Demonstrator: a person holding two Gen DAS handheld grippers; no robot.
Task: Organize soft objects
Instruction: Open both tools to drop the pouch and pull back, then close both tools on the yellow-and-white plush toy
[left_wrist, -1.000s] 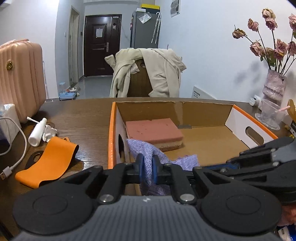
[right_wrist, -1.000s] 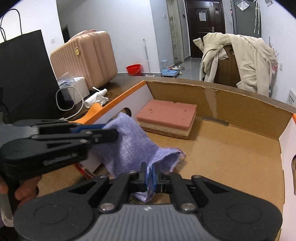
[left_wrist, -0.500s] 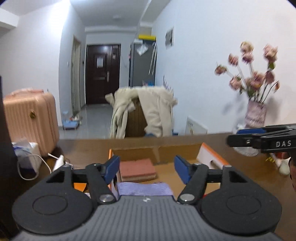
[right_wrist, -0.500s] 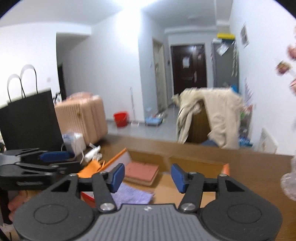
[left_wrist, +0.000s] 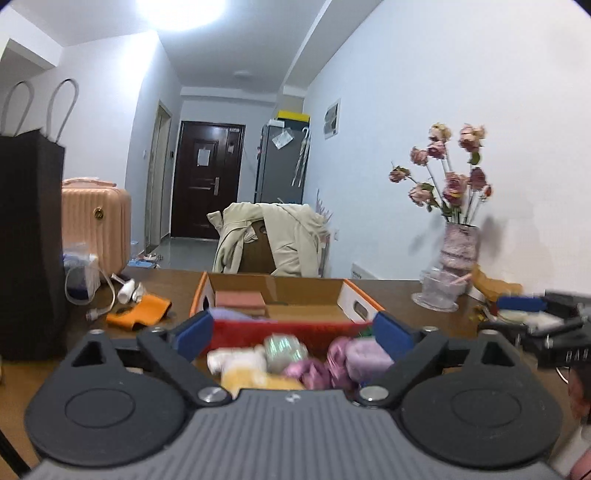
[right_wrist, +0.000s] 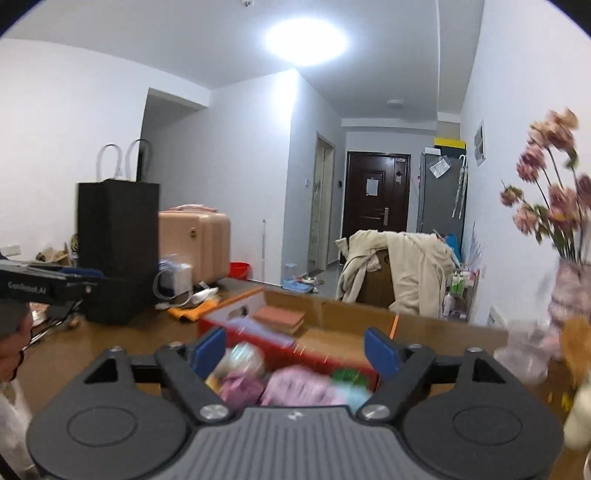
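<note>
Both views motion-blurred in the foreground.

Left gripper (left_wrist: 293, 334): jaws wide apart and opening, blue pads (left_wrist: 194, 334) clear of everything, nothing between them. Seen beyond and below the gap: red bin (left_wrist: 288, 330) heaped with soft objects (left_wrist: 295, 363) — white, yellow, pale green, pink, lilac lumps; too blurred to name singly. None touching the pads.

Right gripper (right_wrist: 295, 349): jaws likewise spread and opening, empty. Same red bin (right_wrist: 284, 341) framed in the gap, soft objects (right_wrist: 291, 387) lying lower than the fingertips, not in contact.

Cardboard box (left_wrist: 306, 291) with orange rim just behind the red bin on the brown table (left_wrist: 177, 284). Inside it: pink sponge block (left_wrist: 240, 299) at far left, purple cloth (left_wrist: 229, 315) in front of the sponge, near the left wall. Cloth well forward of both jaw pairs, apart from them.

Orange band (left_wrist: 140, 310) on the table left of the box. Black paper bag (left_wrist: 29, 240) at far left, flower vase (left_wrist: 460, 247) at right
</note>
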